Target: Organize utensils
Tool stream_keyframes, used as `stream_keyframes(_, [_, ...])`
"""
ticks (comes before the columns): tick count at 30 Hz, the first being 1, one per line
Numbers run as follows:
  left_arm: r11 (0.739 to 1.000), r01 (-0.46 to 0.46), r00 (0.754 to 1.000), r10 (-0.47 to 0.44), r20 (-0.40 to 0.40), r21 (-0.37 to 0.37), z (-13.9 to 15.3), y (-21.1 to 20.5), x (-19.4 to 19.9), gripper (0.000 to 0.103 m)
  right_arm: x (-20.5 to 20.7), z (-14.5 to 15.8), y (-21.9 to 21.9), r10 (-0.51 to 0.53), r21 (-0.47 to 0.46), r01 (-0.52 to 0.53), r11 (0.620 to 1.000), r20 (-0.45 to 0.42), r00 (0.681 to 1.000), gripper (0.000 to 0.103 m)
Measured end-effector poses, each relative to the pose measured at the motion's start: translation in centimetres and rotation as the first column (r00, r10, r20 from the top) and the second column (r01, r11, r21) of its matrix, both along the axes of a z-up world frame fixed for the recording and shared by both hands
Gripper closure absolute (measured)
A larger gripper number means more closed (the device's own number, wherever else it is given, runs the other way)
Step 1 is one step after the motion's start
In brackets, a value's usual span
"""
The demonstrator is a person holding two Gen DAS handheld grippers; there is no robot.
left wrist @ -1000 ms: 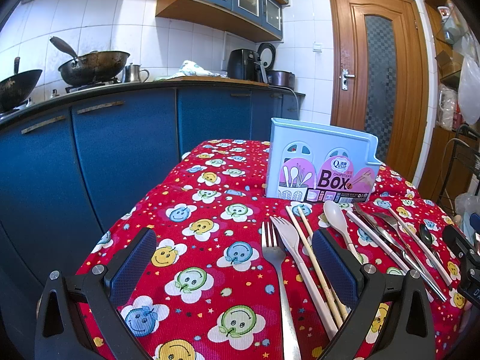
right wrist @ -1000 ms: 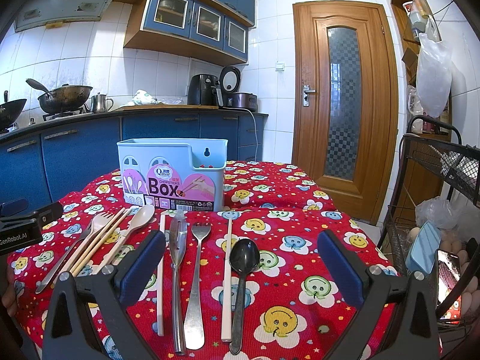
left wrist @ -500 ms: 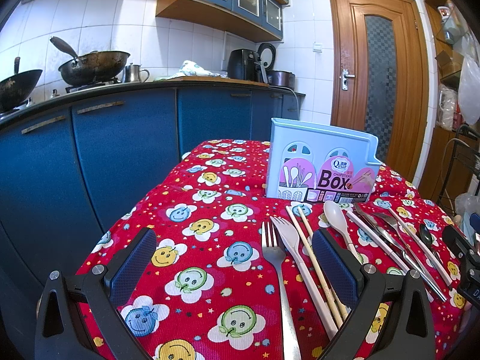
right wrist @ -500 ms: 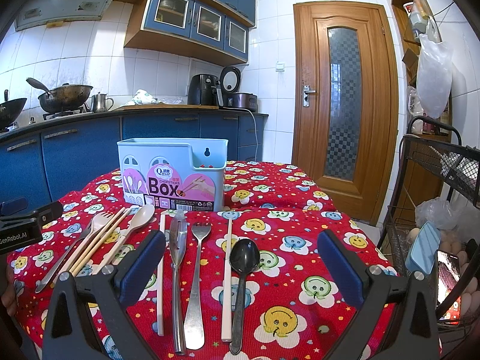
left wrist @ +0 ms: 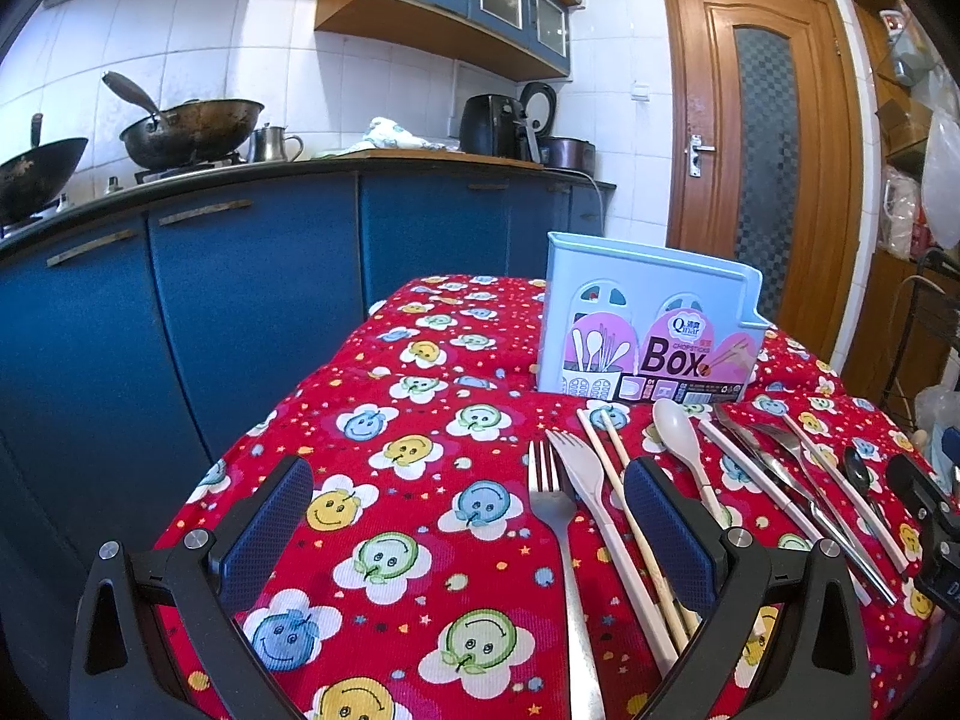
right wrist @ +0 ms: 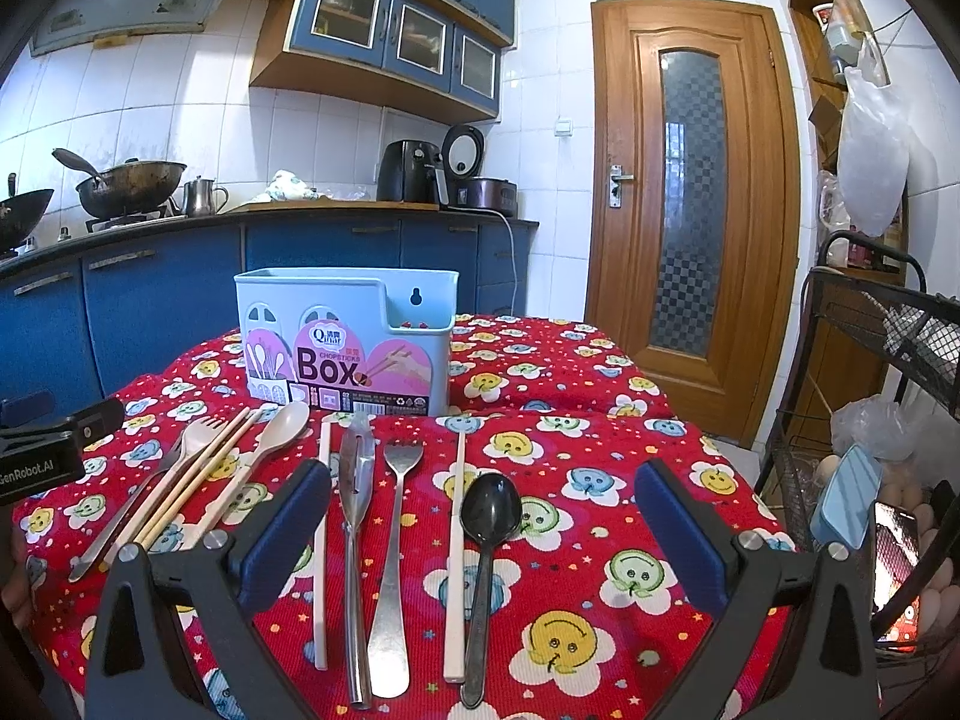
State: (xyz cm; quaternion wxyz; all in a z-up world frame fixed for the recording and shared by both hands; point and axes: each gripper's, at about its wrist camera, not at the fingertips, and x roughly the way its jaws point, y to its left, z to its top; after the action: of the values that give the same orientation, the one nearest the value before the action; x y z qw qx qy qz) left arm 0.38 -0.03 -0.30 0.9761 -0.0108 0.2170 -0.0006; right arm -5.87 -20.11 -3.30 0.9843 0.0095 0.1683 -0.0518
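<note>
A table draped in a red tablecloth printed with smiley-face flowers stood in a kitchen with blue cabinets and a wooden door.

Toward the far side of the table stood a pale blue utensil box, upright, its label reading "Box". Nothing could be seen standing in it.

Utensils lay flat in a row on the near side of the box, handles pointing toward the cameras. In the right wrist view, from left to right, lay a metal fork mostly hidden, a cream plastic fork, a pair of wooden chopsticks, a cream plastic spoon, a white chopstick, a steel knife, a steel fork, a second white chopstick and a black spoon.

The right gripper hung low over the near table edge, jaws spread wide and holding nothing, with the knife, steel fork, second chopstick and black spoon lying between its fingers.

The left gripper hung likewise at the left end of the row, jaws wide and empty. The metal fork and cream fork lay between its fingers, and its right finger covered part of the wooden chopsticks.
</note>
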Motion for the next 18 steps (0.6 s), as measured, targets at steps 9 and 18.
stream_keyframes(9, [0.995, 0.084, 0.991, -0.079, -0.104, 0.051, 0.1, -0.9, 0.5, 0.000, 2.5, 0.5, -1.9, 0.063, 0.065, -0.049, 0.997, -0.237, 0.969, 0.000])
stream_keyframes(18, [0.979, 0.195, 0.948, -0.174, -0.266, 0.058, 1.0, -1.5, 2.1, 0.000, 4.9, 1.0, -3.8, 0.109, 0.098, -0.070, 0.993, -0.481, 0.870, 0.013])
